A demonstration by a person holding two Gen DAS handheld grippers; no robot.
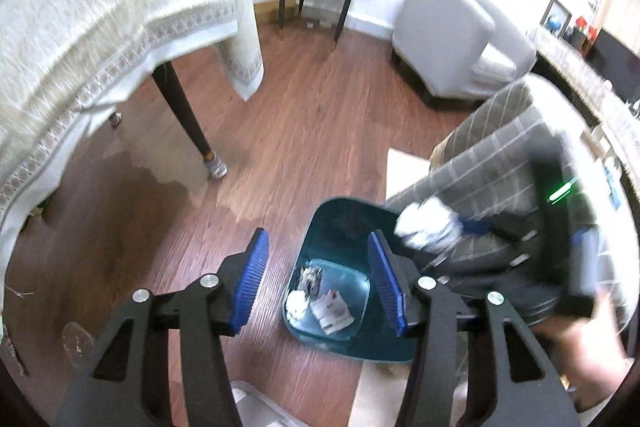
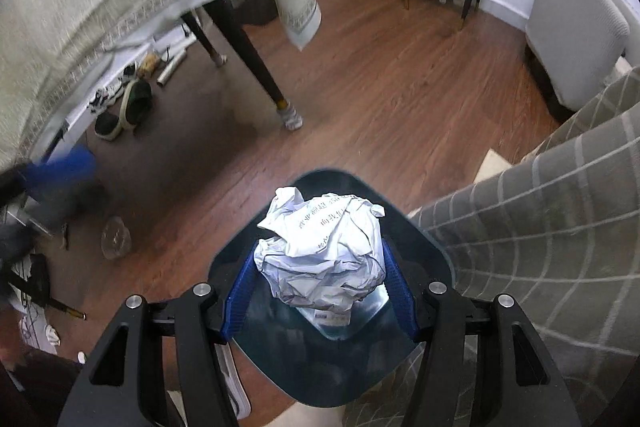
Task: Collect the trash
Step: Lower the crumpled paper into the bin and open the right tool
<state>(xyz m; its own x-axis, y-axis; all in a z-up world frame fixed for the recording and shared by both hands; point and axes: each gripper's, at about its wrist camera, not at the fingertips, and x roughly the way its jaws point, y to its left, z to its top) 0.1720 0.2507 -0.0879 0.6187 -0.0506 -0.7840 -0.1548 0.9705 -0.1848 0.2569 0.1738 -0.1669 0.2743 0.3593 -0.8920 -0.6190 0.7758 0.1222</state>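
A dark teal trash bin (image 1: 340, 205) stands on the wood floor with scraps of paper and wrappers (image 1: 330, 309) at its bottom. My left gripper (image 1: 318, 239) hangs above the bin's left side, open, with nothing between its blue pads. My right gripper (image 2: 320, 249) is shut on a crumpled ball of printed white paper (image 2: 324, 239), held right over the bin's (image 2: 434, 261) mouth. In the left wrist view the same ball (image 1: 426, 225) shows blurred at the bin's right rim. The left gripper appears in the right wrist view as a blue blur (image 2: 60, 171) at far left.
A table with a cream cloth (image 1: 80, 27) and a dark leg (image 1: 184, 115) stands to the left. A grey checked cushion (image 2: 540, 219) crowds the bin's right side. Shoes (image 2: 132, 103) lie under the table. A clear plastic lid (image 2: 116, 239) lies on the floor. A white armchair (image 1: 444, 39) stands beyond.
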